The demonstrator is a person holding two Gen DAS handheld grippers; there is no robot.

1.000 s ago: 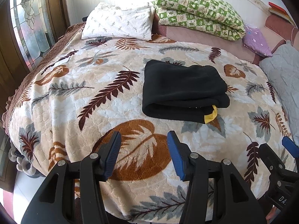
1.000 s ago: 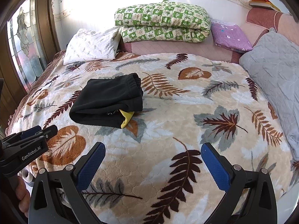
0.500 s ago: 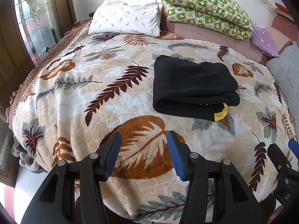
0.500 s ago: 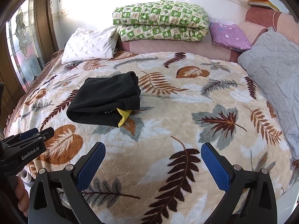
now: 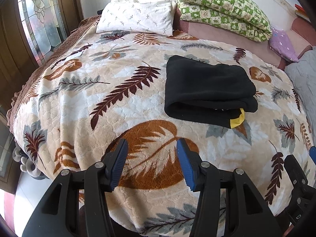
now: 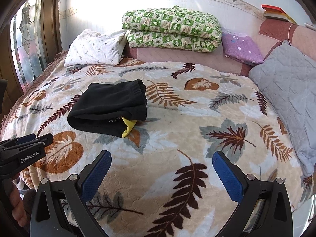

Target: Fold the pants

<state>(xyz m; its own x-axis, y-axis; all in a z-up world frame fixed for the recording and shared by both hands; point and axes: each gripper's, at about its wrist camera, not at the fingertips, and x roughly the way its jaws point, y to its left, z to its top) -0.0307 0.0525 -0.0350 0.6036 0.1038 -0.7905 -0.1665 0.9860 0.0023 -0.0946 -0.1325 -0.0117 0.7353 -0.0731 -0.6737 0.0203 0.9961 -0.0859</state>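
Black pants (image 5: pixel 207 90) lie folded into a thick rectangle on the leaf-patterned blanket (image 5: pixel 118 102), with a yellow corner sticking out at the front right. The right wrist view has the same pants (image 6: pixel 110 106) left of centre. My left gripper (image 5: pixel 151 164) hovers open over the near part of the bed, well short of the pants, with nothing between its blue pads. Further right my right gripper (image 6: pixel 160 174) stands wide open and empty above the blanket. Its black body shows at the right edge of the left wrist view, and the left gripper's body (image 6: pixel 21 154) appears at the left of the right wrist view.
At the head of the bed lie a white pillow (image 5: pixel 136 17), a folded green checked quilt (image 5: pixel 223 9) and a purple cushion (image 6: pixel 241 48). A grey quilted pillow (image 6: pixel 290 90) fills the right side. A stained-glass window in a wooden frame (image 5: pixel 37 15) stands left.
The left wrist view has shifted a little, so the pants sit further right and higher in it. Both grippers stay open, and the pants have not moved on the bed.
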